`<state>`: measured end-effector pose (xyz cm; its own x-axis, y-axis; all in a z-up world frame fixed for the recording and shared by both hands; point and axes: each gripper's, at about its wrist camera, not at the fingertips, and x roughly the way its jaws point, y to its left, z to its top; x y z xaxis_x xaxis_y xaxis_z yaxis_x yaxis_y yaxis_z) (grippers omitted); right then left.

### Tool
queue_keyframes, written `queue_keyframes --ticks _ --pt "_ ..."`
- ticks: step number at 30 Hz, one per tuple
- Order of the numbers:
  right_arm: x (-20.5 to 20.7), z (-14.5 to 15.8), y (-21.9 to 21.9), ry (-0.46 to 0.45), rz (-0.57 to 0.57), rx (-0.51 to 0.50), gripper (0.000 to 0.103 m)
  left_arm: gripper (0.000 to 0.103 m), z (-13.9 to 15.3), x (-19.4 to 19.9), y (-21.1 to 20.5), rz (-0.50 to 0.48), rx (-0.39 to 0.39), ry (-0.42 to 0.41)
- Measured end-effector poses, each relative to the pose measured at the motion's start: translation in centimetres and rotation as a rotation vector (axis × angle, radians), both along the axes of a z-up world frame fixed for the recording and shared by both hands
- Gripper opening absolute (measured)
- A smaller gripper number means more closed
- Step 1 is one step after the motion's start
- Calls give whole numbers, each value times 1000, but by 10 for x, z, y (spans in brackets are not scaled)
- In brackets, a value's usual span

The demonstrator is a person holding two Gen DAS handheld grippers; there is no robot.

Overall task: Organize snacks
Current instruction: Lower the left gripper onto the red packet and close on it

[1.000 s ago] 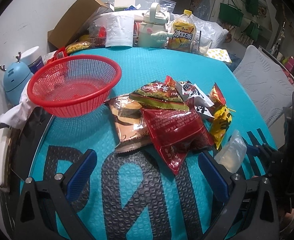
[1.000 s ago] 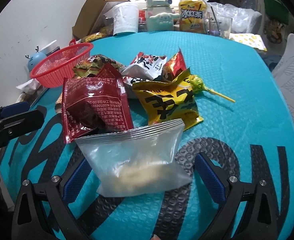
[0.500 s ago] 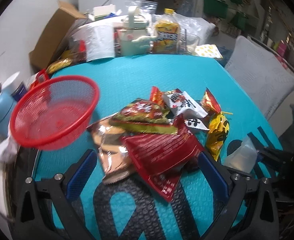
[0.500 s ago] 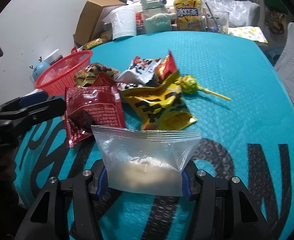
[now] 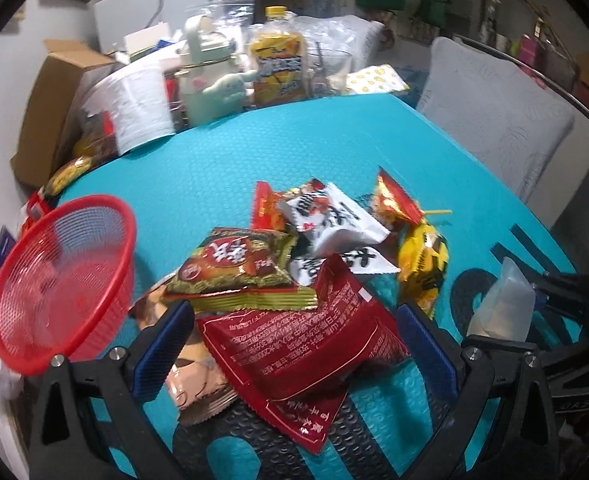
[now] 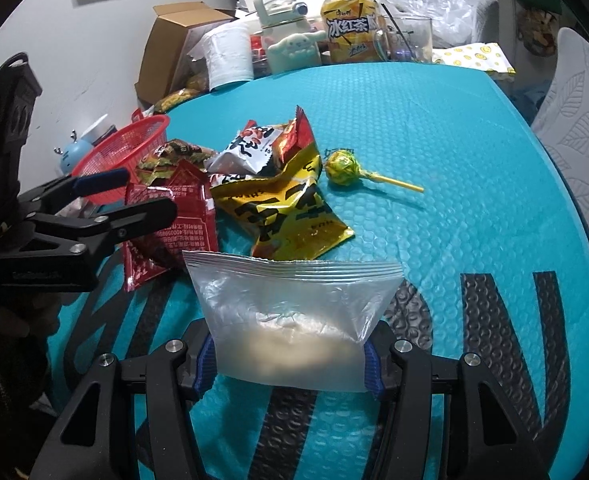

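Observation:
A pile of snack packets lies on the teal mat: a dark red packet point(image 5: 306, 348), a green-gold packet point(image 5: 234, 268), a white packet point(image 5: 334, 220) and a yellow packet point(image 6: 286, 216). My left gripper point(image 5: 294, 344) is open, its fingers on either side of the dark red packet. My right gripper point(image 6: 290, 356) is shut on a clear zip bag point(image 6: 294, 316) with pale contents, held above the mat. The bag also shows in the left wrist view point(image 5: 502, 308). A red mesh basket point(image 5: 62, 280) stands left of the pile. A lollipop point(image 6: 346, 168) lies right of the yellow packet.
At the table's far edge stand a cardboard box point(image 6: 174, 44), a paper roll point(image 6: 226, 56), a pale green jug point(image 6: 286, 40), a yellow tea bottle point(image 6: 350, 28) and a glass point(image 6: 406, 40). A grey chair point(image 5: 494, 120) is on the right.
My right gripper closed on the clear zip bag and lifted it off the mat. My left gripper moved forward until its open fingers came around the dark red packet.

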<state>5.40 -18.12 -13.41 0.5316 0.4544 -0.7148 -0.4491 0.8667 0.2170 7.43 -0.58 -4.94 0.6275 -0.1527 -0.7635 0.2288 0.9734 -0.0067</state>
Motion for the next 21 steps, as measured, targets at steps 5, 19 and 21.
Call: queue_keyframes --ticks 5,19,21 --pt "-2 -2 -1 7 4 7 56 103 -9 2 -4 -52 -43 81" --pt "-2 -2 -16 16 -27 35 56 103 -19 -26 -17 -67 -150 193" --pt "-4 -1 -19 13 -36 40 56 103 -18 -29 -19 -53 -164 193"
